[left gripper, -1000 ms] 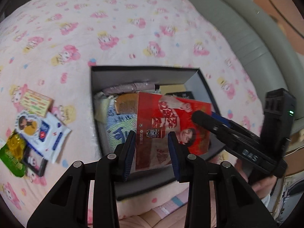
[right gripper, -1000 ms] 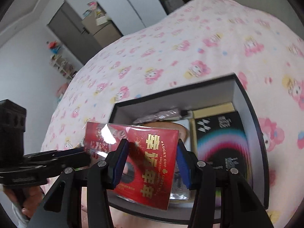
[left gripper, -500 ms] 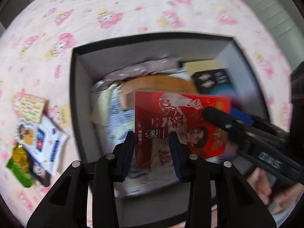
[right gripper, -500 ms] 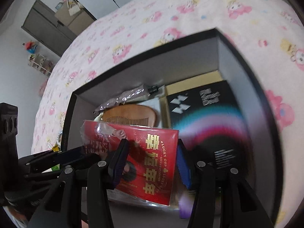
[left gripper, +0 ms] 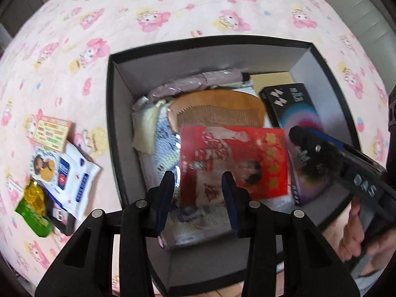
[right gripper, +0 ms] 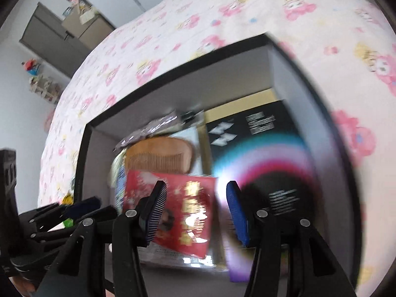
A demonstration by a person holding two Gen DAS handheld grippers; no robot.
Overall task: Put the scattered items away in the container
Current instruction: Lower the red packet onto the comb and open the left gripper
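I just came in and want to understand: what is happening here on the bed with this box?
A person holds a gripper in each hand over the dark box on the bed. The left gripper and right gripper point down at a red packet lying on a wooden comb and other things inside. Both jaws stand apart; neither seems to press on it. A white wipes pack and smaller packets lie on the bed beside the box.
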